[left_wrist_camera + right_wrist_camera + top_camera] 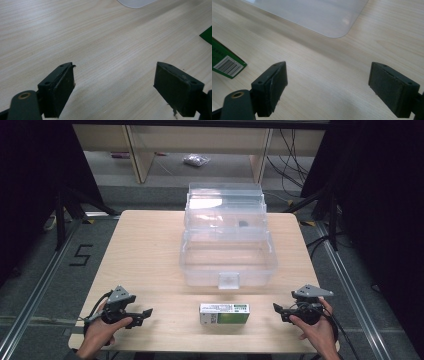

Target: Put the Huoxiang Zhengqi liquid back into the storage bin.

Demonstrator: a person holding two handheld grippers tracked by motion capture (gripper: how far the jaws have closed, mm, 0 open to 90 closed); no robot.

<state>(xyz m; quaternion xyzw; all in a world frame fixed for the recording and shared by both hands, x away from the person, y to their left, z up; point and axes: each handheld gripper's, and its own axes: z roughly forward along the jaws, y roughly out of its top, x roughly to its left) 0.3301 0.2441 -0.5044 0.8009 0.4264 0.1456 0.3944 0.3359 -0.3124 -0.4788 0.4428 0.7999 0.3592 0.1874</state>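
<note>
Nothing moved yet: my left claw (141,316) at seven o'clock and right claw (280,310) at five gape wide and empty, the carton (224,314) lying between them, the open bin (227,270) waiting at twelve.

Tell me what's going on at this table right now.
A person sits at a wooden table with a two-jaw gripper in each hand. The left gripper and right gripper rest near the front edge, jaws open and empty, pointing inward at a small green and white box lying flat between them. Neither touches it. Behind the box stands an open clear plastic storage bin, its lid tipped back.
</note>
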